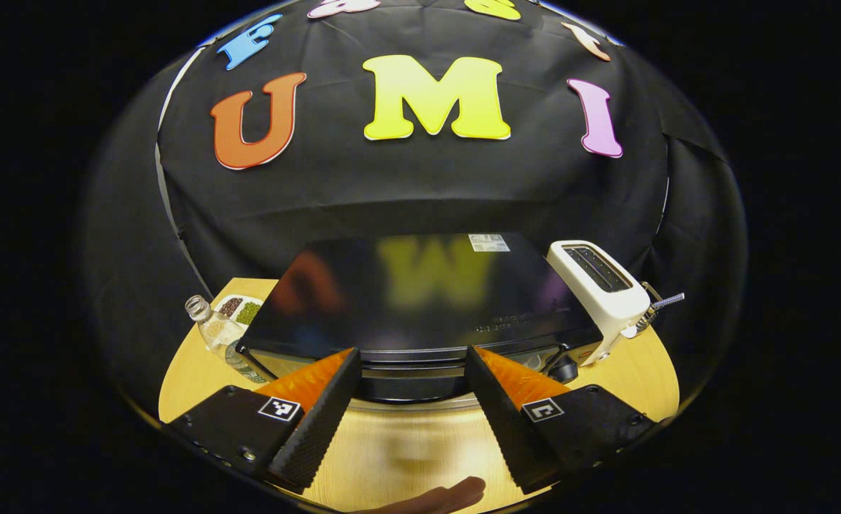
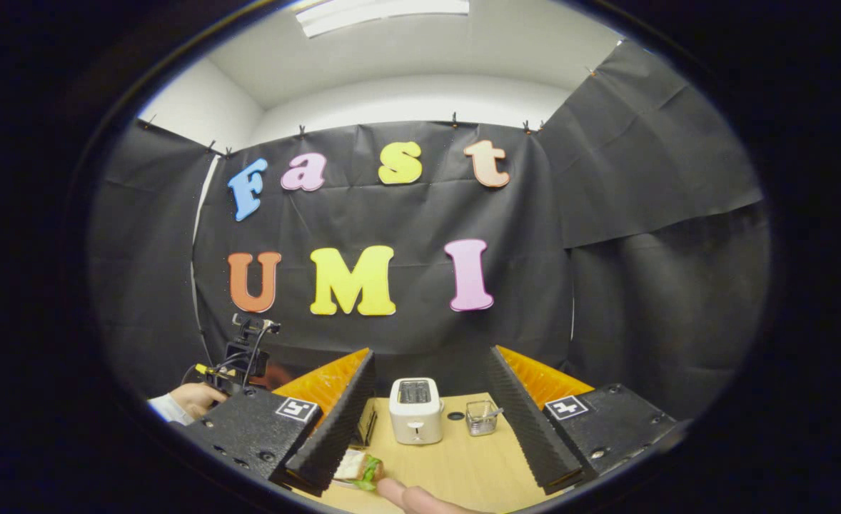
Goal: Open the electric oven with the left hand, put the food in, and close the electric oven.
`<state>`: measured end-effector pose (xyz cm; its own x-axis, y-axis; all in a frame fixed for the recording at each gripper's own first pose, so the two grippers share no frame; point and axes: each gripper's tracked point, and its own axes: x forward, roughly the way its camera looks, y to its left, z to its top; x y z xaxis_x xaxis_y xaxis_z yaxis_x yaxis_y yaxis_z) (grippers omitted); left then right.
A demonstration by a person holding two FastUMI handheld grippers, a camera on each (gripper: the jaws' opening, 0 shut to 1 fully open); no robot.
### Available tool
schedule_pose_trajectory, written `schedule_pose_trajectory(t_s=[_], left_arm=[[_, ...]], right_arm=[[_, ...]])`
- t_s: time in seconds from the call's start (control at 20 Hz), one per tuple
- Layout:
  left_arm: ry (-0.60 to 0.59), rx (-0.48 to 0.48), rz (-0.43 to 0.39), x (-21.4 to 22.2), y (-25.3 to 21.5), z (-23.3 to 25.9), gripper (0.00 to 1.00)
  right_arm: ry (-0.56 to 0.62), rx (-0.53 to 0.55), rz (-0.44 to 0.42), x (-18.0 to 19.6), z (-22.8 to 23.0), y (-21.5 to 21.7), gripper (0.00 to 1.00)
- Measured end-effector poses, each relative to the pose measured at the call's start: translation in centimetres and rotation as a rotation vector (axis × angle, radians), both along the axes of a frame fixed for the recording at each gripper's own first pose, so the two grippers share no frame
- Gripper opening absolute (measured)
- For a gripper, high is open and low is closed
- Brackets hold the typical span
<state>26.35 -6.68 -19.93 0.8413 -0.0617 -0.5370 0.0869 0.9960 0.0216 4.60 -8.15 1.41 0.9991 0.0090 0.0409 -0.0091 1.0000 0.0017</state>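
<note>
The black electric oven stands on the wooden table, seen from above and in front; its door looks closed. My left gripper is open, its fingers reaching to either side of the oven's upper front edge, with nothing clamped. In the right gripper view, the food, a sandwich with green lettuce, lies on the table by the inner side of my right gripper's left finger. The right gripper is open and holds nothing. The left gripper and the hand holding it show farther off at the left.
A white toaster stands right of the oven, with a metal part behind it. A clear bottle and a dish of seeds sit at the left. The right gripper view shows the toaster and a small glass jar.
</note>
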Motion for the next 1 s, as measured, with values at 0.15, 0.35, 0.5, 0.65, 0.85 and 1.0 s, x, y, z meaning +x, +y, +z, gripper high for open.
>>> schedule_pose_trajectory(t_s=[0.15, 0.35, 0.5, 0.65, 0.85, 1.0], left_arm=[[0.007, -0.009, 0.003, 0.0, 0.0, -0.2, 0.98], [0.02, -0.015, 0.008, -0.8, 0.1, -0.4, 0.98], [-0.017, -0.013, 0.002, -2.5, 0.2, -0.5, 0.98], [-0.065, -0.024, 0.006, -4.4, 0.2, -1.0, 0.98], [-0.124, -0.027, 0.0, -7.1, 0.2, -2.1, 0.98], [-0.138, -0.03, 0.001, -9.6, 0.3, -3.8, 0.98]], right_arm=[[-0.009, -0.013, -0.006, 0.0, -0.1, -0.2, 1.0], [0.0, -0.01, 0.005, -0.4, -0.5, 0.1, 1.0], [0.011, -0.014, 0.012, -0.4, -1.0, 0.3, 0.9], [0.024, -0.013, 0.02, -0.5, -1.6, 0.7, 1.0], [0.058, -0.002, 0.044, -0.2, -2.9, 1.3, 1.0], [0.075, 0.001, 0.046, 0.2, -3.6, 1.4, 0.9]])
